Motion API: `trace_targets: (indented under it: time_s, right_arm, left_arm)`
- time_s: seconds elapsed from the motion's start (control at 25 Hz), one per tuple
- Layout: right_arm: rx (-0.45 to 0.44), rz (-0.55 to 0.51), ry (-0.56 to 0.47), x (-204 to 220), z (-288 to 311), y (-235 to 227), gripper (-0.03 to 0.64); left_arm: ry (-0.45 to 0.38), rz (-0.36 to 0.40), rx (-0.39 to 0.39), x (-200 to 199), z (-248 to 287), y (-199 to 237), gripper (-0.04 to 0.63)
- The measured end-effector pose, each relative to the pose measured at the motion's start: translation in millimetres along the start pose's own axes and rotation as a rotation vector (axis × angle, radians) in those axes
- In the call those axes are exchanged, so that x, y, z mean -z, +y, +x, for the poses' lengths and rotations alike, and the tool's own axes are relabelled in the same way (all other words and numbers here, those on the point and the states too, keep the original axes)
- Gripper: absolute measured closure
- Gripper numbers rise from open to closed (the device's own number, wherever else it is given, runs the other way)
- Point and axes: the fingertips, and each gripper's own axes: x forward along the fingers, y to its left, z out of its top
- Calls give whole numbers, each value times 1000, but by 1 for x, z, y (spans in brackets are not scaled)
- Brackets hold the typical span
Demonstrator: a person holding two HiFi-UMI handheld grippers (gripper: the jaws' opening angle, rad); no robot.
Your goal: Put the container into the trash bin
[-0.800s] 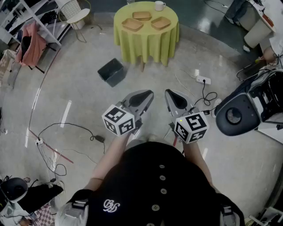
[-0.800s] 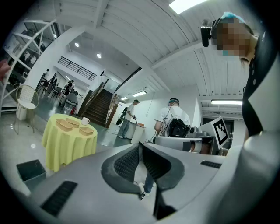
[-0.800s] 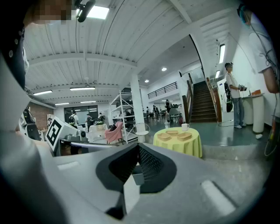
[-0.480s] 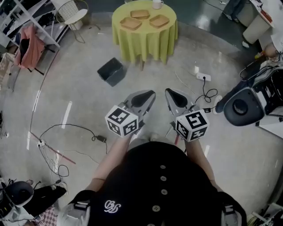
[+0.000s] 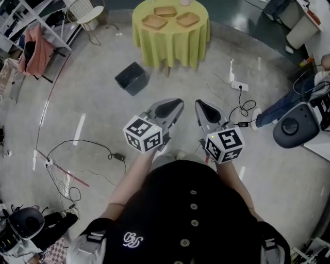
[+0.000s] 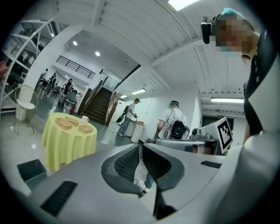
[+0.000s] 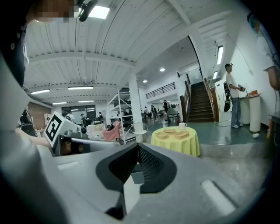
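Three shallow wooden containers [image 5: 154, 21] lie on a round table with a yellow cloth [image 5: 172, 38] at the top of the head view, with a white cup [image 6: 85, 119] beside them. A dark trash bin [image 5: 130, 78] stands on the floor left of the table. My left gripper [image 5: 177, 103] and right gripper [image 5: 199, 104] are held side by side in front of my body, far short of the table, both shut and holding nothing. The left gripper view shows the table [image 6: 70, 138] and bin [image 6: 30, 169] beyond its shut jaws. The right gripper view shows the table [image 7: 176, 141] straight ahead.
A power strip with cables [image 5: 239, 86] lies on the floor right of the table. More cables [image 5: 77, 154] trail at the left. A wire chair [image 5: 85, 13] and a rack with pink cloth [image 5: 36, 51] stand far left. A round grey machine [image 5: 294, 126] and a person's leg [image 5: 278, 105] are right.
The table and bin have slid up in the head view as I moved forward. The grey machine at the right has shifted right and a leg in jeans has come into view. Both grippers stay shut.
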Motion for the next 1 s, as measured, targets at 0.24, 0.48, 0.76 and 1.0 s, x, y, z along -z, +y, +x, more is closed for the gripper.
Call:
trace_targets:
  time_s: [0.24, 0.48, 0.76, 1.0]
  right_arm:
    - [45, -16, 32, 15, 4, -19, 612]
    - [76, 34, 26, 18, 6, -44, 612]
    - [71, 78, 33, 20, 34, -66, 612]
    - [67, 95, 34, 8, 84, -95, 612]
  left_arm:
    - [-14, -12, -40, 1, 12, 5, 563]
    - [0, -59, -61, 13, 32, 4, 563]
    - [-1, -73, -62, 3, 57, 32, 563]
    - [16, -70, -53, -14, 86, 80, 563]
